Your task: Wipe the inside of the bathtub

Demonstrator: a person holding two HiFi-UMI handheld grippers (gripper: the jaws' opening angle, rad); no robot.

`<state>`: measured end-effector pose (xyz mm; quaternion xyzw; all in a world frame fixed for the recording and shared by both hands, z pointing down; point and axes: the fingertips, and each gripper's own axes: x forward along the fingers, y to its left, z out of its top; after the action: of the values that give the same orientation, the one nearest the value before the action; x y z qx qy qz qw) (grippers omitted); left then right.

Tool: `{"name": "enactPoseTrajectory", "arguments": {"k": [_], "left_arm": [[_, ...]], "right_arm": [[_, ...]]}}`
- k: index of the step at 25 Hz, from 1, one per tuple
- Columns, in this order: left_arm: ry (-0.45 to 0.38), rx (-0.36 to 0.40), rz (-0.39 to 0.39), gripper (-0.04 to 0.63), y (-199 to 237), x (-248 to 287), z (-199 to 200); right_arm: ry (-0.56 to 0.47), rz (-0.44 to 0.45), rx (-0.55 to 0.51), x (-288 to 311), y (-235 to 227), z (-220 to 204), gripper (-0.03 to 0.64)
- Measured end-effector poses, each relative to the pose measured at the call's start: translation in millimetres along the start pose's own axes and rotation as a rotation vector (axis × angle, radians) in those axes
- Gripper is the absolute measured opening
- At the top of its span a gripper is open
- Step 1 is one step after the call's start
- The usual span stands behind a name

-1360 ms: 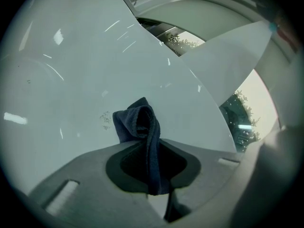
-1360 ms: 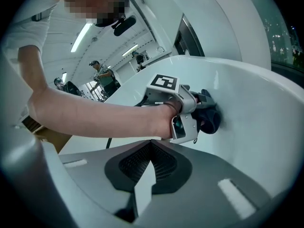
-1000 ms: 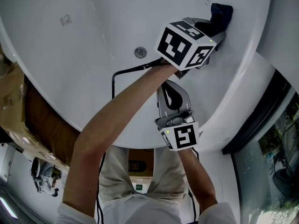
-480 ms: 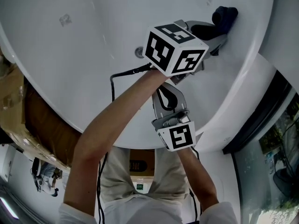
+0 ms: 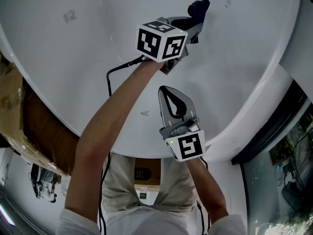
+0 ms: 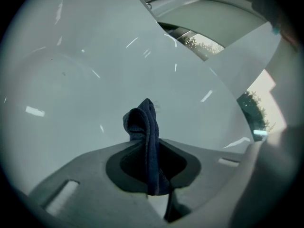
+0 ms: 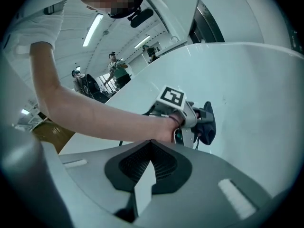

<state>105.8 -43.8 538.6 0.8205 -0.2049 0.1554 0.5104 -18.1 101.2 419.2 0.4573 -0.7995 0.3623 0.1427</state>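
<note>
The white bathtub (image 5: 63,58) fills the head view, its curved inner wall spreading under both grippers. My left gripper (image 5: 194,19) reaches to the top centre, shut on a dark blue cloth (image 5: 198,7) that presses on the tub wall. In the left gripper view the cloth (image 6: 144,125) stands bunched up between the shut jaws of the left gripper (image 6: 151,171), against the tub wall (image 6: 71,80). My right gripper (image 5: 166,91) hovers lower, over the tub's near side, shut with nothing in it. The right gripper view shows its jaws closed (image 7: 151,164), and beyond them the left gripper (image 7: 190,120) with the cloth (image 7: 208,125).
Brown cardboard (image 5: 19,116) lies outside the tub at the left. A dark window frame (image 5: 274,126) runs along the right, past the tub rim (image 5: 244,116). A black cable (image 5: 110,77) trails from the left gripper. Two people (image 7: 116,68) stand far back.
The left gripper has swept the cloth leftward and upward across the tub wall, away from the right rim. The right gripper has barely moved.
</note>
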Motion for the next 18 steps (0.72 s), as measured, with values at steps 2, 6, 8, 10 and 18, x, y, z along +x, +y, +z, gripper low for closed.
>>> {"name": "enactPoseTrajectory", "arguments": {"k": [2, 6, 8, 10, 18], "left_arm": [[0.031, -0.004, 0.033, 0.057, 20.0, 6.1, -18.2], [0.068, -0.03, 0.071, 0.057, 47.5, 17.2, -45.9], [0.087, -0.026, 0.084, 0.057, 56.9, 23.6, -57.5], [0.103, -0.028, 0.1, 0.057, 66.5, 29.8, -67.4], [0.106, -0.088, 0.138, 0.054, 99.4, 48.9, -81.1]], "right_arm": [[0.0, 0.002, 0.008, 2.4, 1.8, -1.0, 0.002], [0.0, 0.004, 0.018, 4.7, -1.6, -6.9, 0.002], [0.004, -0.004, 0.013, 4.9, -7.4, -11.9, 0.002], [0.012, -0.017, 0.015, 5.4, -14.3, -17.3, 0.002], [0.022, -0.054, 0.042, 8.9, -35.3, -32.3, 0.002]]}}
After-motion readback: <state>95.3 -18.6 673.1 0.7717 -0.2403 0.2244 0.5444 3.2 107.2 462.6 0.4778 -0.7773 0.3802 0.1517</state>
